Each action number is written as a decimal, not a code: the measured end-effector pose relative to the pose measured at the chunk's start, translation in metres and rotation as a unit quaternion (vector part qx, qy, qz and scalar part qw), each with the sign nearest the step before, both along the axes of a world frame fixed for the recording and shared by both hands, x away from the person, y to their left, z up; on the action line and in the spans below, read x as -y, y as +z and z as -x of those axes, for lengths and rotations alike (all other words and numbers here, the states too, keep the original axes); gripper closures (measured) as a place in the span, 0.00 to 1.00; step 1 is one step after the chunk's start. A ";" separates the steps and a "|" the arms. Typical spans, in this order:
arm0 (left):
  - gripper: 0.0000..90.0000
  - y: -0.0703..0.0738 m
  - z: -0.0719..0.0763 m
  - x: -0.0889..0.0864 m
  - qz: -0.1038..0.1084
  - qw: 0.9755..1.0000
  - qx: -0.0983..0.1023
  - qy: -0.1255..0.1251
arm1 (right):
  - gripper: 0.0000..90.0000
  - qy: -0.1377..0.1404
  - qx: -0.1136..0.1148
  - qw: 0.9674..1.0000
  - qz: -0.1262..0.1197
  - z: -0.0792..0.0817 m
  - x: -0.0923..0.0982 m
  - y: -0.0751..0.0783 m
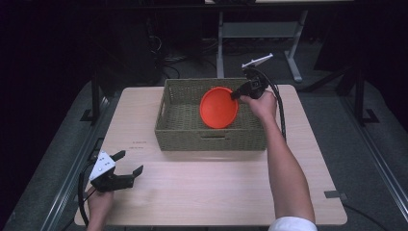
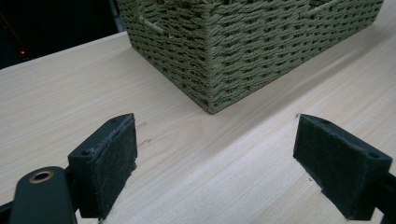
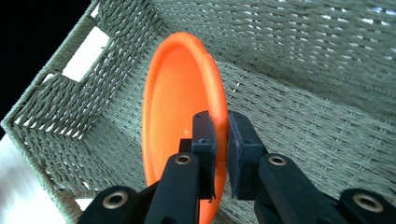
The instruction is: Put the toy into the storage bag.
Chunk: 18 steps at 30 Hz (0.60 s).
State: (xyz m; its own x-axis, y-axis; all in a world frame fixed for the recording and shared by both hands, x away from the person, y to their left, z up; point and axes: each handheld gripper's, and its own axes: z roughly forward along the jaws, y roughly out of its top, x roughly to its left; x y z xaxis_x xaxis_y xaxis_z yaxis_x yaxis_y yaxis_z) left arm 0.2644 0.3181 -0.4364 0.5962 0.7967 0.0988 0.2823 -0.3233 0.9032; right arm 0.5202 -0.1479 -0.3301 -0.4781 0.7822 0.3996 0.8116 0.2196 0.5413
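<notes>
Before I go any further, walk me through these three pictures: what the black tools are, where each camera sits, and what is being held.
There is no robot arm here. A person stands at a wooden table and holds a hand tool in each hand, each ending in two black jaws.

The high view looks down from above the person's side. The other two pictures come from small cameras riding on the tools, looking along their jaws.

On the table stands a woven basket. The right gripper reaches over it and is shut on the rim of an orange plate, which hangs on edge inside the basket; the right gripper view shows the pads clamping that rim.

The left gripper rests low near the table's front left corner, jaws open with nothing between them. Its view shows bare tabletop and a corner of the basket.
</notes>
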 end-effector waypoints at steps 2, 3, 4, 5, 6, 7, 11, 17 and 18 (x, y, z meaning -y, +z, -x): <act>0.14 0.000 0.000 0.000 -0.001 1.000 -0.002 -0.001 | 0.91 -0.004 -0.002 1.000 0.001 0.000 0.002 -0.004; 0.14 0.000 0.000 0.000 -0.002 1.000 -0.002 -0.002 | 0.91 -0.005 -0.004 1.000 0.002 0.000 0.003 -0.006; 0.14 0.000 0.000 0.001 -0.001 1.000 0.001 0.000 | 0.91 -0.006 -0.008 1.000 0.003 0.000 0.003 -0.008; 0.14 0.000 0.000 0.001 -0.002 1.000 0.001 0.000 | 0.91 -0.006 -0.012 1.000 0.005 0.000 0.004 -0.010; 0.14 0.000 0.000 0.001 -0.001 1.000 -0.001 -0.001 | 0.91 -0.004 -0.013 1.000 0.008 0.000 0.004 -0.011; 0.14 0.000 0.000 0.001 0.000 1.000 -0.001 0.000 | 0.91 -0.004 -0.014 1.000 0.010 0.000 0.004 -0.013; 0.14 0.000 -0.001 0.001 0.004 1.000 0.000 0.003 | 0.91 -0.005 -0.022 1.000 0.007 -0.001 0.003 -0.019; 0.14 -0.001 -0.001 0.001 0.002 1.000 -0.001 0.003 | 0.91 0.001 -0.032 0.999 0.008 -0.004 0.000 -0.028; 0.14 -0.001 -0.001 0.001 0.002 1.000 -0.001 0.002 | 0.91 0.003 -0.035 0.999 0.007 -0.005 -0.001 -0.031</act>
